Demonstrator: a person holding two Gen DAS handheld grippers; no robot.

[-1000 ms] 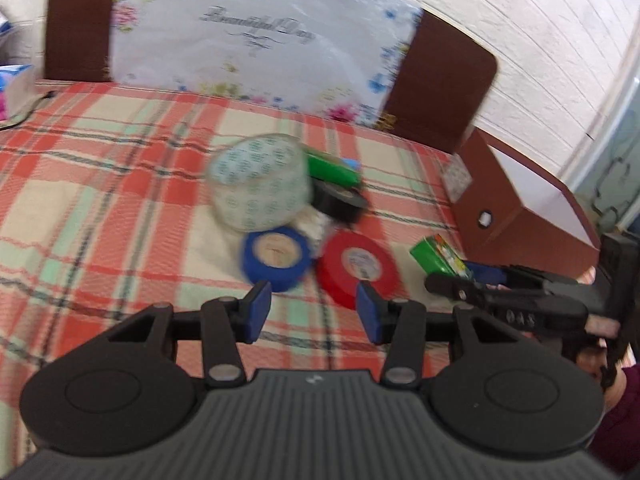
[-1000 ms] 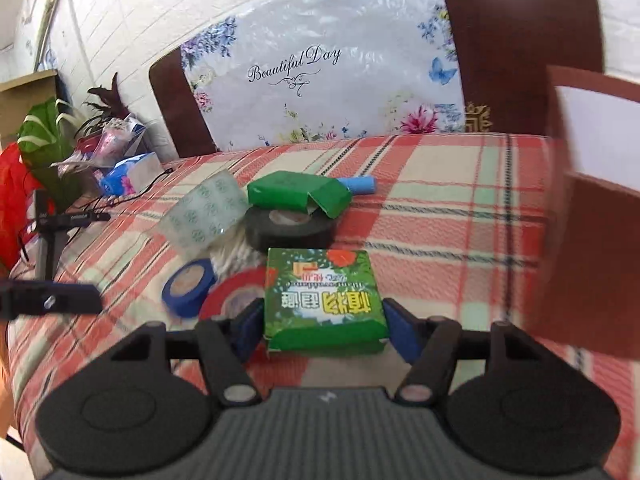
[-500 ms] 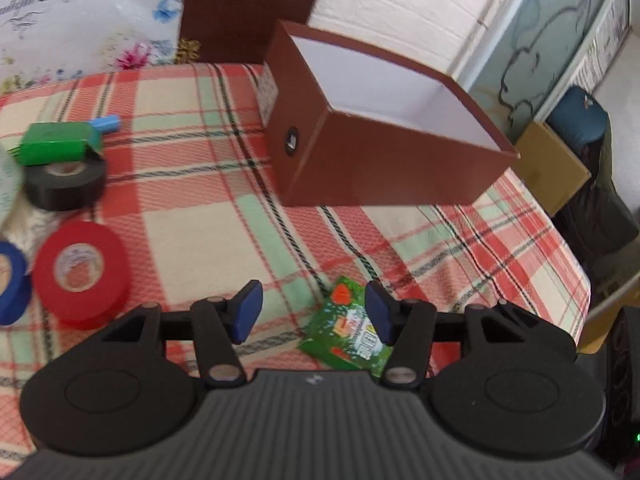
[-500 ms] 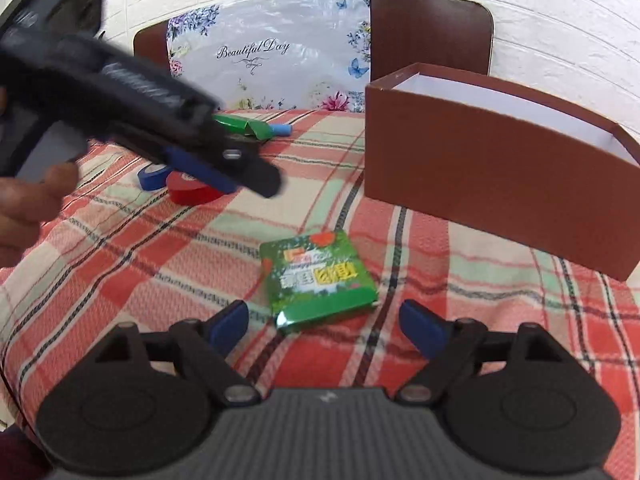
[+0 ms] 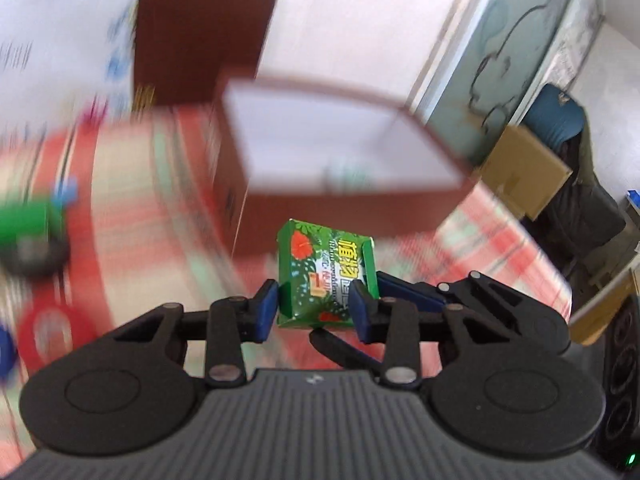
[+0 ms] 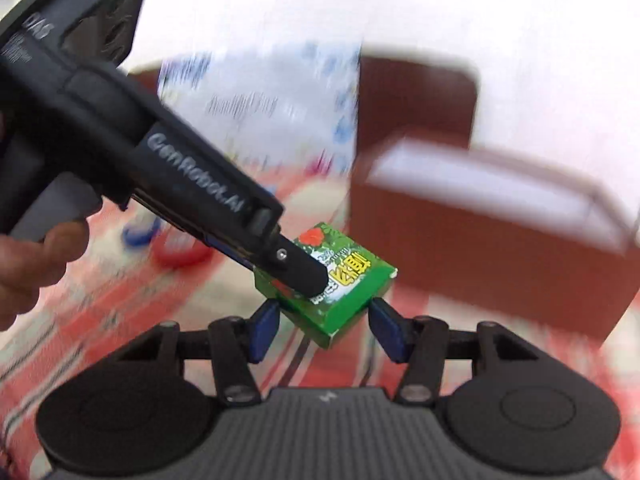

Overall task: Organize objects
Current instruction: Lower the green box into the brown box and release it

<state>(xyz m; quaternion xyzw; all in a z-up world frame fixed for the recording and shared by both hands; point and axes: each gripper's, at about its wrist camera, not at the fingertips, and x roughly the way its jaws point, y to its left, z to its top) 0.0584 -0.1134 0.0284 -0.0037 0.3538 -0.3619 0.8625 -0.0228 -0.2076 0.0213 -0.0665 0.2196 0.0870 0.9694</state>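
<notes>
We've got both grippers, left (image 5: pixel 314 306) and right (image 6: pixel 322 330), closing on the green packet (image 5: pixel 328 280), steadying it for the brown box (image 5: pixel 344 148) at 12 o'clock.

The small green printed packet (image 5: pixel 326 280), which lies flat on the red plaid cloth (image 5: pixel 128 216) half a second earlier, is now lifted clear of it. Both grippers have closed in on it: the left gripper (image 5: pixel 314 310) and the right gripper (image 6: pixel 324 326) each clamp it, jaws closing, before the brown open cardboard box (image 5: pixel 340 200).
</notes>
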